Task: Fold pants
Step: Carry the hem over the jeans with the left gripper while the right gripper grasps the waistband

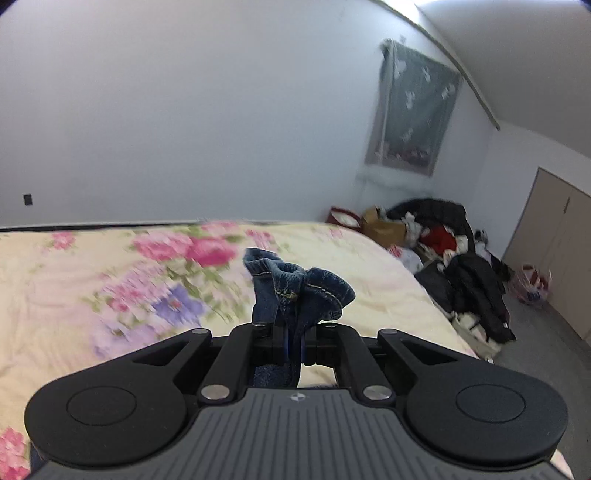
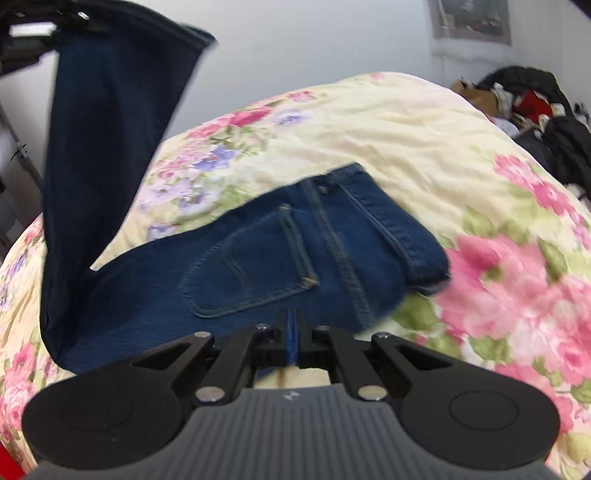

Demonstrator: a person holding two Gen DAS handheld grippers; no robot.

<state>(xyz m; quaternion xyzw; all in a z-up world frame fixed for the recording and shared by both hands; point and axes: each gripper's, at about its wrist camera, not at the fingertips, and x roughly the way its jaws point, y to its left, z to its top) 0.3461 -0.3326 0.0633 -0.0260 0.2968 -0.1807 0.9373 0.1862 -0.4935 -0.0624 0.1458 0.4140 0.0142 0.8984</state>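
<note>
The pants are dark blue jeans (image 2: 295,251) lying on a floral bedspread (image 2: 406,125), seat and back pocket up, waistband to the right. One leg rises up to the top left, where my left gripper (image 2: 44,26) holds its end high. In the left wrist view my left gripper (image 1: 293,332) is shut on the bunched hem of the jeans (image 1: 295,284), above the bed. My right gripper (image 2: 293,325) has its jaws together, low over the near edge of the jeans; I cannot see cloth between the fingers.
The bed (image 1: 110,280) fills the foreground. A pile of dark and red clothes and a cardboard box (image 1: 450,243) lies on the floor at the far right, below a covered window (image 1: 413,110). A closet door (image 1: 554,243) stands at the right wall.
</note>
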